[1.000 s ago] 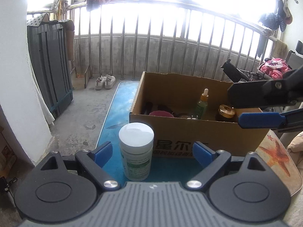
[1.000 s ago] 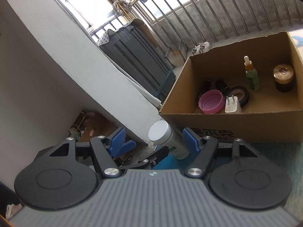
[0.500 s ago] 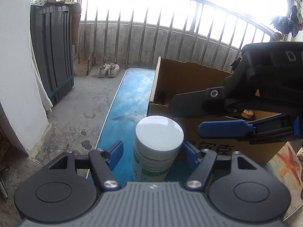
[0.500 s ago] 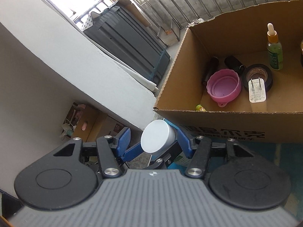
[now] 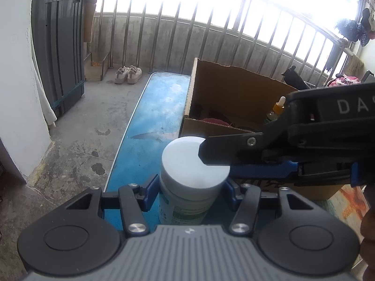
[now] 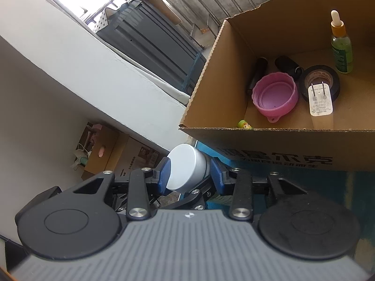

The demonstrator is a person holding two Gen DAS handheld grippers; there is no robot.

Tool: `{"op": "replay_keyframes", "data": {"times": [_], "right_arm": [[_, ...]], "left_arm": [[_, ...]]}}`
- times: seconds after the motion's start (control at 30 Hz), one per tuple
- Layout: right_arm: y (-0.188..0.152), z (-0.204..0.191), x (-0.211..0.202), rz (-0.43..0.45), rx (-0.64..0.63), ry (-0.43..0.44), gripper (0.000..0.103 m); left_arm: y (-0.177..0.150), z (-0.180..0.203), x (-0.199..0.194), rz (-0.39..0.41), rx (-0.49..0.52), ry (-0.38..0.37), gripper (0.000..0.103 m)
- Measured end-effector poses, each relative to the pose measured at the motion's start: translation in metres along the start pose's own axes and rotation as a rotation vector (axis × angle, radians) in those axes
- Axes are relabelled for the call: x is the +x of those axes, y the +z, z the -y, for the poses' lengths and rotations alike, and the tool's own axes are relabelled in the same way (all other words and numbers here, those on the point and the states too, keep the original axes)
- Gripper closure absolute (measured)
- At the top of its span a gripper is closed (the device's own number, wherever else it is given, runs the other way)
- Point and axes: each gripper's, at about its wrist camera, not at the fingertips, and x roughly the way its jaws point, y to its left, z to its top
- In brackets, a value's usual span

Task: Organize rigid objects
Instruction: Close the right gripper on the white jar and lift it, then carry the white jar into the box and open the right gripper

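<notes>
The white jar's (image 5: 187,182) lower body is hidden behind the left gripper's (image 5: 189,187) housing.

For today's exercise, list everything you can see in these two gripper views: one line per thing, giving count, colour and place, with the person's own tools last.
White-capped jar: one, white with green label, on the blue table before the box.
Cardboard box: one, brown, open, on the table.
Dropper bottle: one, green, upright in the box.
Pink lid: one, in the box.
Black tape roll: one, in the box.
Charger plug: one, white, leaning on the tape.
Shoes: one pair, pale, by the railing.
Left gripper: jaws just closing, pads on the jar body.
Right gripper: jaws just closing, pads on the cap.
</notes>
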Motion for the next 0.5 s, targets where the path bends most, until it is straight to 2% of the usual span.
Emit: {"op": "replay_keyframes", "data": {"times": [0.5], "right_arm": [[-0.022, 0.020, -0.059, 0.053, 0.030, -0.016, 0.065]], "left_arm": [[-0.010, 0.046, -0.015, -0.023, 0.089, -0.043, 0.049]]}}
